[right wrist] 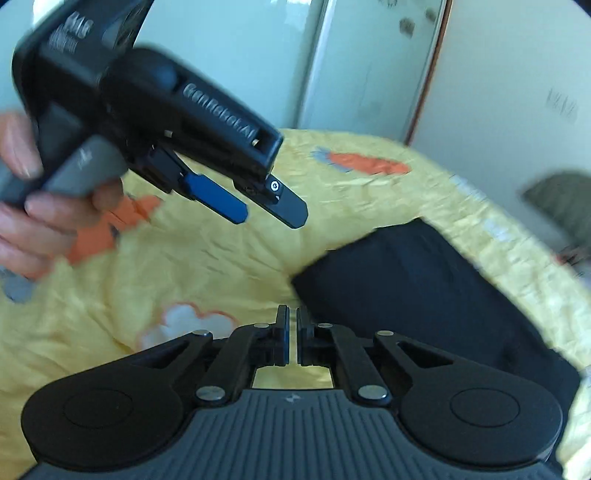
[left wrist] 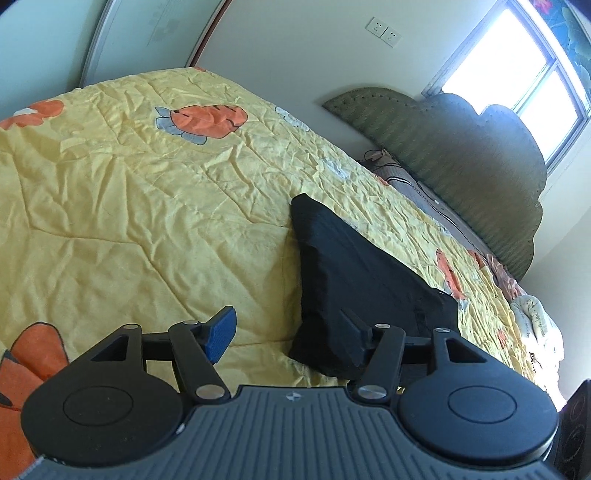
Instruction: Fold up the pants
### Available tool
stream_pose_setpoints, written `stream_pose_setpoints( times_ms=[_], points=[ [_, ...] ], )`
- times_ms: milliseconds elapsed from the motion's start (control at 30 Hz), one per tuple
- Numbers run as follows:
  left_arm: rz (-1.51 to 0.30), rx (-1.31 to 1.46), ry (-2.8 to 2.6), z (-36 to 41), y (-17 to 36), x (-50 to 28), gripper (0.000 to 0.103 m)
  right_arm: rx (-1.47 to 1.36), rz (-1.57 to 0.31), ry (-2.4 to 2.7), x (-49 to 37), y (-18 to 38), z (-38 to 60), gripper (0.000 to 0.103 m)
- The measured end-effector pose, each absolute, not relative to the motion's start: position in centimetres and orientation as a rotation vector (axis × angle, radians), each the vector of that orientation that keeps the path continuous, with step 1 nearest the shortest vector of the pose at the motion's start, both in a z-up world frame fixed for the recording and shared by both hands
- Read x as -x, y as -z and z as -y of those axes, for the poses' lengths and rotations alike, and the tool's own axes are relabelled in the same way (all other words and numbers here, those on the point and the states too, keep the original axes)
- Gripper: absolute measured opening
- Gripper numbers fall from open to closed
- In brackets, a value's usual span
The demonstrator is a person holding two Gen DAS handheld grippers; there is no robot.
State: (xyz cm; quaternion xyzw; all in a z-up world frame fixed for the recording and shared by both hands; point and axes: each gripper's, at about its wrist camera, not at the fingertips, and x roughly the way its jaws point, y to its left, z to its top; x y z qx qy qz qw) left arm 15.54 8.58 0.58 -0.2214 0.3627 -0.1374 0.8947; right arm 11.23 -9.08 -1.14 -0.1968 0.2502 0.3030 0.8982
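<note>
Pants, black and folded into a compact wedge-shaped bundle, lie on the yellow quilt, and we start from the tools that hover near them. Our left gripper stands with its jaws well apart and nothing between them; its blue-padded finger is over bare quilt, while the other finger shows dark against the near end of the bundle, and we cannot tell whether it touches the cloth. Our right gripper has its jaws drawn together with only a thin slit of light between the pads, and it grips nothing; its tips sit just at the near left corner of the bundle in its own view. In that same view we see the left gripper from the side, raised above the quilt, with a hand wrapped around its grey handle and both its fingers clear of the fabric. The right wrist view is blurred, so finer detail of the cloth is lost to us. Further out, the quilt is creased and printed with orange shapes. Beyond it stands a green scalloped headboard against a pale wall, with a bright window above it and wall sockets to one side.
</note>
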Motion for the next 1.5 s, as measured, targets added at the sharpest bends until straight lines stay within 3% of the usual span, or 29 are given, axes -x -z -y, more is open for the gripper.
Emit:
stream_pose_setpoints(
  times_ms=[200,367,500,533,600,667,800,867,900,1167,1233,1333,1367,1500],
  points=[
    [-0.737,0.351,0.344,-4.4,-1.3,-16.4,0.066,0.224,-0.449,-0.354,-11.0,-0.8,16.4,0.004],
    [-0.85,0.179,0.245,-0.7,2.0,-18.8,0.069,0.085,-0.641,-0.121,-15.3,3.2,23.0,0.004],
    [-0.751,0.143,0.227,-1.1,0.8,-15.9,0.069,-0.03,-0.521,-0.164,-11.6,1.1,24.1,0.006],
    [-0.728,0.109,0.211,-0.7,0.6,-15.4,0.07,-0.025,-0.501,-0.159,-11.0,1.0,24.0,0.009],
    [-0.709,0.049,0.208,0.3,0.6,-14.7,0.081,0.006,-0.549,-0.122,-11.8,2.2,23.6,0.028],
    [-0.74,0.009,0.201,1.2,1.1,-14.5,0.081,0.002,-0.592,-0.132,-12.8,3.8,23.3,0.032],
    [-0.747,-0.015,0.228,1.9,1.5,-12.9,0.081,0.004,-0.565,-0.105,-10.3,1.8,22.2,0.037],
    [-0.751,-0.03,0.237,2.2,1.8,-12.3,0.081,-0.014,-0.557,-0.12,-8.6,1.2,21.8,0.065],
    [-0.757,-0.037,0.244,2.4,2.0,-11.9,0.081,-0.016,-0.556,-0.129,-7.7,1.1,21.6,0.07],
    [-0.761,-0.084,0.236,2.4,2.4,-10.3,0.081,0.111,-0.587,-0.25,-1.0,-1.7,18.8,0.073],
    [-0.758,-0.087,0.23,2.2,2.5,-10.2,0.081,-0.042,-0.568,-0.428,0.6,-3.5,19.1,0.073],
    [-0.75,-0.103,0.209,2.3,2.7,-10.2,0.082,-0.524,-0.481,-0.746,0.9,-5.0,22.0,0.085],
    [-0.746,-0.105,0.202,2.3,2.9,-10.2,0.083,-0.571,-0.454,-0.729,0.7,-5.0,22.5,0.086],
    [-0.726,-0.102,0.188,2.2,3.3,-10.2,0.087,-0.293,-0.493,-0.312,-1.9,-3.4,20.6,0.091]
  ],
)
